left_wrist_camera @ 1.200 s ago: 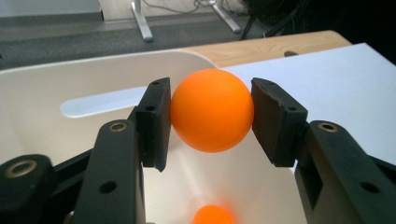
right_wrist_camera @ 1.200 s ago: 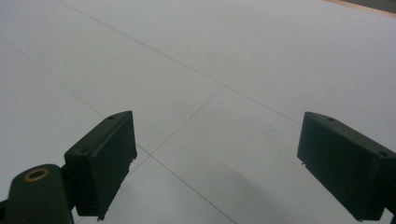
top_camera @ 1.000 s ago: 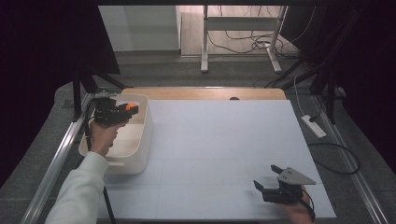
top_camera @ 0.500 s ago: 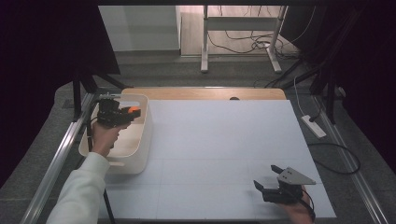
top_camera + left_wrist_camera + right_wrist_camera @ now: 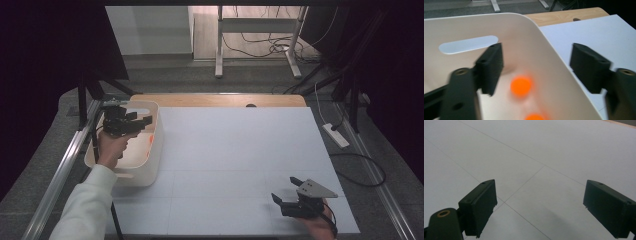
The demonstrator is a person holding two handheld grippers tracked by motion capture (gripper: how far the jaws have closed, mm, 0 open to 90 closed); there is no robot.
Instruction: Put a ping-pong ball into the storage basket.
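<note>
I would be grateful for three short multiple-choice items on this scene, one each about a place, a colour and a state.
1. Where does the cream plastic tub stand?
A. at the table's left edge
B. at the table's middle
C. on the floor

2. What colour are the small round balls inside the tub?
A. green
B. orange
C. blue

3. How do the jaws of the left gripper stand?
A. apart, with nothing pressed between them
B. shut on a ball
C. shut on the tub's rim

Answers:
1. A, since in the high view the tub sits on the left edge of the white table.
2. B, since the left gripper view shows two blurred orange balls in the tub.
3. A, since both jaws stand wide apart above the tub, the nearer ball lying loose below them.
</note>
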